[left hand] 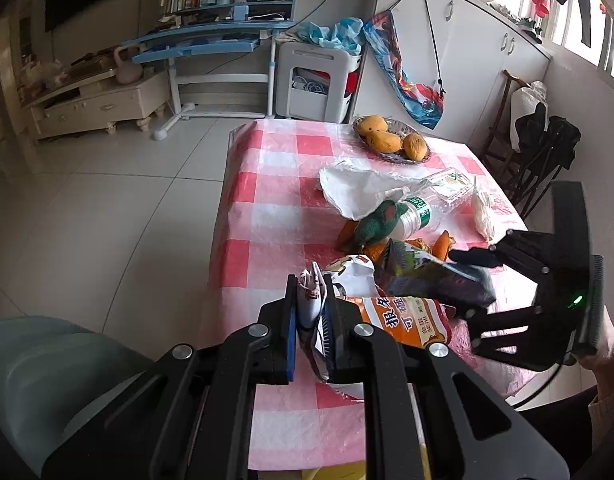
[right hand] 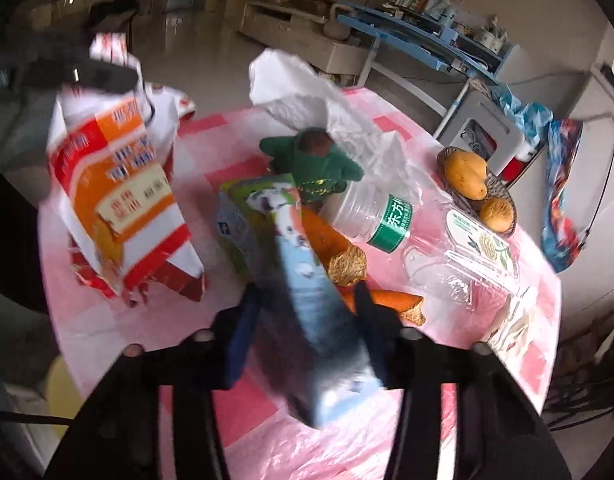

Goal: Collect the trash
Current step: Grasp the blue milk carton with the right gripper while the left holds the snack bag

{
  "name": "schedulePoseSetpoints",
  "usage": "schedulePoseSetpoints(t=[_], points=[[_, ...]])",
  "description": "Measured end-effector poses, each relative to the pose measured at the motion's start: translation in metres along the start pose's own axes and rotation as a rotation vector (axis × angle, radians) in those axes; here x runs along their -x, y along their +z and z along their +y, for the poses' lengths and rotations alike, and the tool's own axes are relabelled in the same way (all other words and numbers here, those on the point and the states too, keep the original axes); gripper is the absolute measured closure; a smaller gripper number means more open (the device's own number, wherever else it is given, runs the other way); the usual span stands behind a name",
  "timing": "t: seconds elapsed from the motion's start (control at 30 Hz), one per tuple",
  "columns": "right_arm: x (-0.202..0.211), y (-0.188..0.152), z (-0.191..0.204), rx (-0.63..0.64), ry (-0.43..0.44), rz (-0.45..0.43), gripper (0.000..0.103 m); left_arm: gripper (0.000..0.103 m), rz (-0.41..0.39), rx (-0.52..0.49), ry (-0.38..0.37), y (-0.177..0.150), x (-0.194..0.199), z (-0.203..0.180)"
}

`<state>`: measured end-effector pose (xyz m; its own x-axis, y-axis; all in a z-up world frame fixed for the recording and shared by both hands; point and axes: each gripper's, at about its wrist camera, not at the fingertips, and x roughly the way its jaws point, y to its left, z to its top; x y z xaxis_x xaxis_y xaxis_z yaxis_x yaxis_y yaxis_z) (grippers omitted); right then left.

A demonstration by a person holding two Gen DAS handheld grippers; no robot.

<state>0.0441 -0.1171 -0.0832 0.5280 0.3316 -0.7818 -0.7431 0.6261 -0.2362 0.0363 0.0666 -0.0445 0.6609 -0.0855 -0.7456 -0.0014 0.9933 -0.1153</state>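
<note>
My left gripper (left hand: 311, 284) is shut on the top edge of an orange-and-white snack bag (left hand: 403, 320), which hangs crumpled just above the pink checked tablecloth (left hand: 267, 200). In the right wrist view the same bag (right hand: 119, 200) hangs at the left. My right gripper (right hand: 307, 290) has a blue-and-green drink carton (right hand: 307, 280) between its fingers, with both pads against its sides. In the left wrist view, the right gripper (left hand: 469, 284) holds the carton (left hand: 419, 272) beside the bag.
On the table lie a clear plastic bottle (right hand: 371, 216), a green plush toy (right hand: 319, 160), orange carrot-like pieces (right hand: 387, 300), a white plastic bag (right hand: 307, 92), a clear clamshell box (right hand: 467, 264) and a bowl of mangoes (right hand: 467, 176). A grey-green rounded object (left hand: 47, 360) stands left of the table.
</note>
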Motion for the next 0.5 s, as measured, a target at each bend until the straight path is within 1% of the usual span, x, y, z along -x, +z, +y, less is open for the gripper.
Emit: schedulePoseSetpoints(t=[0.07, 0.2, 0.23, 0.4, 0.5], points=[[0.004, -0.003, -0.004, -0.029, 0.020, -0.006, 0.064, 0.092, -0.003, 0.009, 0.001, 0.000, 0.000, 0.001], [0.012, -0.008, -0.008, -0.097, 0.063, -0.028, 0.071, 0.092, -0.015, 0.034, 0.000, 0.000, 0.003, 0.004], [0.014, -0.010, -0.011, -0.129, 0.085, -0.037, 0.078, 0.092, -0.017, 0.038, 0.000, 0.000, 0.004, 0.005], [0.022, -0.012, -0.023, -0.254, 0.158, -0.083, 0.079, 0.092, -0.017, 0.040, -0.004, 0.000, 0.003, 0.006], [0.025, -0.012, -0.026, -0.291, 0.193, -0.113, 0.079, 0.092, -0.018, 0.032, -0.001, -0.001, 0.004, 0.005]])
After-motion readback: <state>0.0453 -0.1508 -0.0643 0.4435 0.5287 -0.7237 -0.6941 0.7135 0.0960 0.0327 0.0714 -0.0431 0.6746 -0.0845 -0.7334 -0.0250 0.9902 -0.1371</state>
